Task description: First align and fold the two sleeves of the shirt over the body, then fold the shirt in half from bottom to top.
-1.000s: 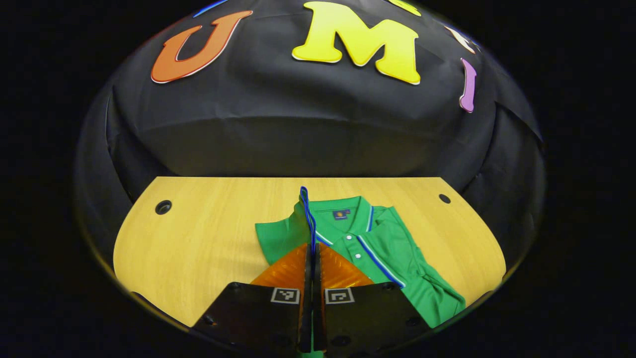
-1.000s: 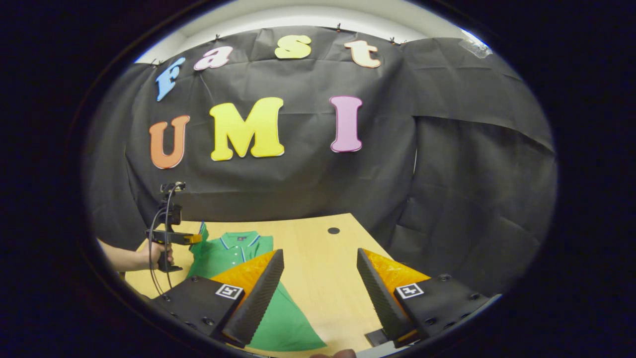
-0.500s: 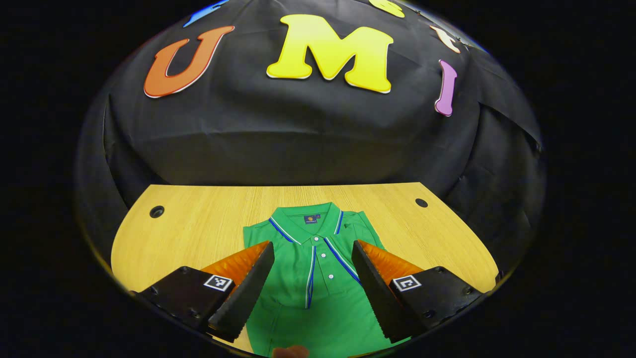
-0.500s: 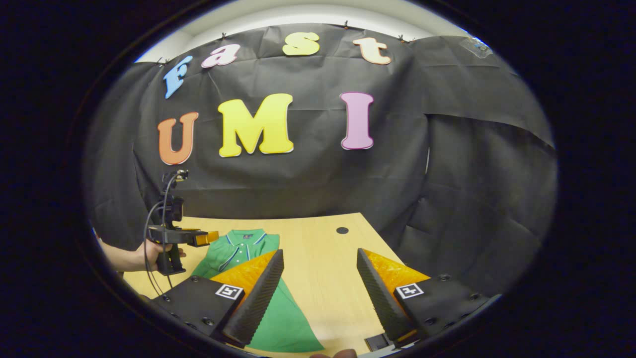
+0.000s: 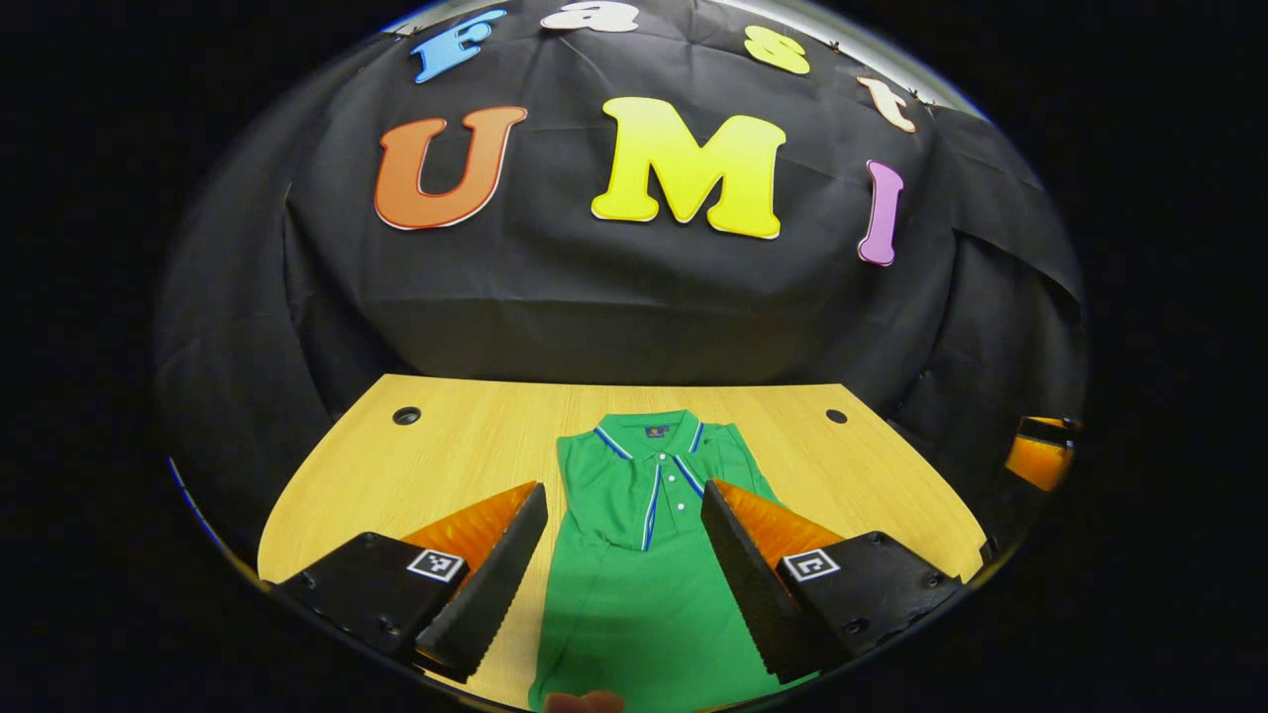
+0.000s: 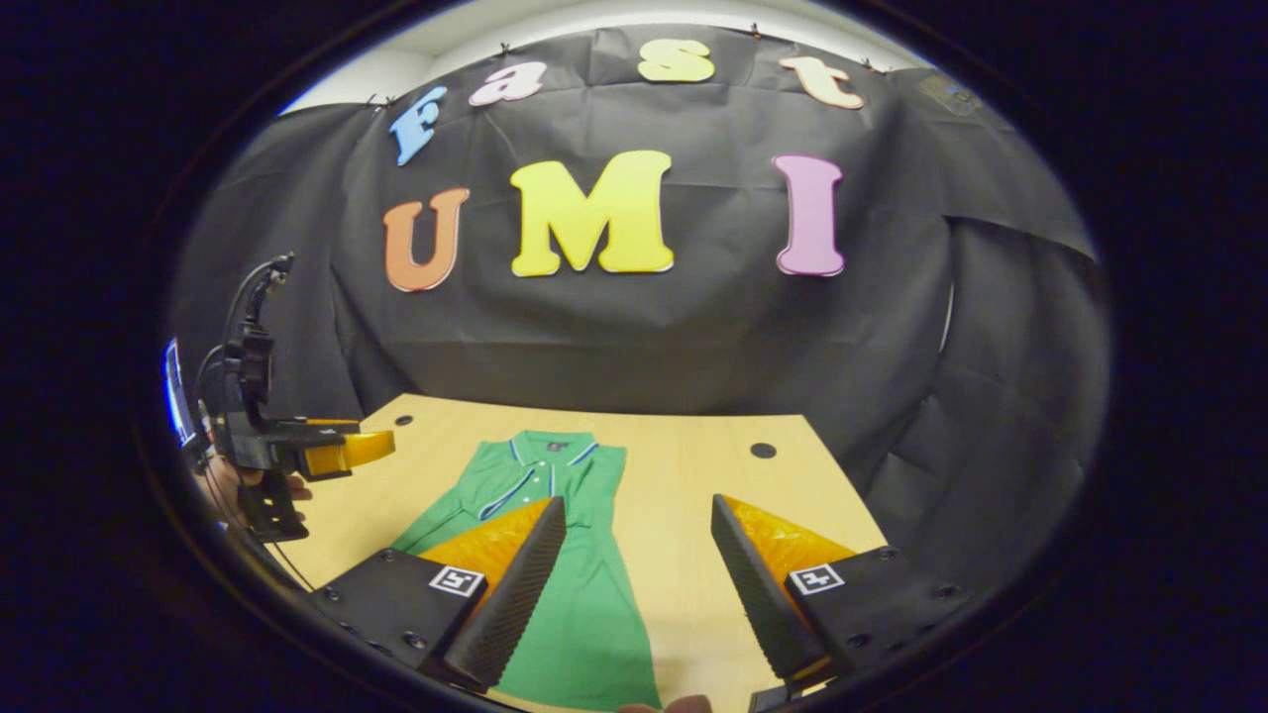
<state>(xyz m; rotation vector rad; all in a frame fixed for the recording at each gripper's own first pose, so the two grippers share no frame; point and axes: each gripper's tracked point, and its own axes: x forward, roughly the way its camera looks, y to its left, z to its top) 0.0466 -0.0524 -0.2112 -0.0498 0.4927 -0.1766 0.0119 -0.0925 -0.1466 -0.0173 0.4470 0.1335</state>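
Left gripper [image 5: 624, 530]: jaws spread, holding nothing, raised over the polo shirt [image 5: 649, 555]. Right gripper [image 6: 639, 545]: jaws likewise spread and empty, above the shirt's right edge. Shirt lies flat on the wooden table [image 5: 446, 451], collar toward the far edge, hem at the near edge. Both sleeves look folded onto the body. Judged remaining: the bottom-to-top fold.

A green shirt [image 5: 644, 555] lies flat on the wooden table [image 5: 466, 446].
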